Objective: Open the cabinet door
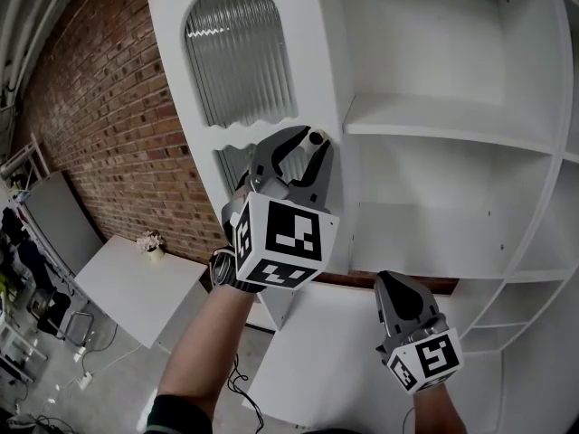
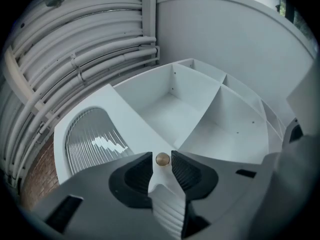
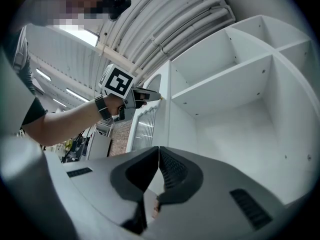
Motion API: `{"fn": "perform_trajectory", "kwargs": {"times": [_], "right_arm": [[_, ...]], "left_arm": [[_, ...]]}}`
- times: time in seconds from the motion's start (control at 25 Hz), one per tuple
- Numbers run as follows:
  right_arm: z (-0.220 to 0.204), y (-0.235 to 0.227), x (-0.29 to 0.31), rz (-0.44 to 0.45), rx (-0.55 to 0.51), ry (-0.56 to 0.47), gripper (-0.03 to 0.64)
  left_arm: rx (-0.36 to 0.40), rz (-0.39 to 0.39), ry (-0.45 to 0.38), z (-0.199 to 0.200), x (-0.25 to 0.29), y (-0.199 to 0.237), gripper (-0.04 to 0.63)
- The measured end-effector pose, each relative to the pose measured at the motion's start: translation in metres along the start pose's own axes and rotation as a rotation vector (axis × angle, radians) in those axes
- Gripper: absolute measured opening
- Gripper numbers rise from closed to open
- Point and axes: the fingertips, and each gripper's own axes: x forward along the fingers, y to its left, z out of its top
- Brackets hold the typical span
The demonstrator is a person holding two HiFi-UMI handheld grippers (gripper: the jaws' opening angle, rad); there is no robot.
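Door (image 1: 312, 70) stands wide, shelves (image 1: 434, 120) exposed; opening looks done. Left tool (image 1: 297, 156) released, jaws either side of knob (image 2: 162, 159), not pressing. Right tool (image 3: 159, 159) clenched, empty.

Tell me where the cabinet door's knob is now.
The knob sits on the open door's free edge, between the spread fingers of the left gripper without being pinched; in the head view it is near centre, just left of the shelves.
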Motion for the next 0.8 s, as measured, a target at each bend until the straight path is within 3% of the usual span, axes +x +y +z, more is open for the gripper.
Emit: {"fn": "perform_trajectory", "kwargs": {"times": [0.44,0.8], "right_arm": [[-0.009,-0.016,0.006,0.004,0.018,0.007,0.003],[-0.006,-0.017,0.001,0.010,0.044,0.007,0.003]], "left_arm": [[0.047,0.027,0.008,-0.003,0.014,-0.001,0.092],[0.039,0.005,-0.013,0.007,0.000,0.002,0.089]]}}
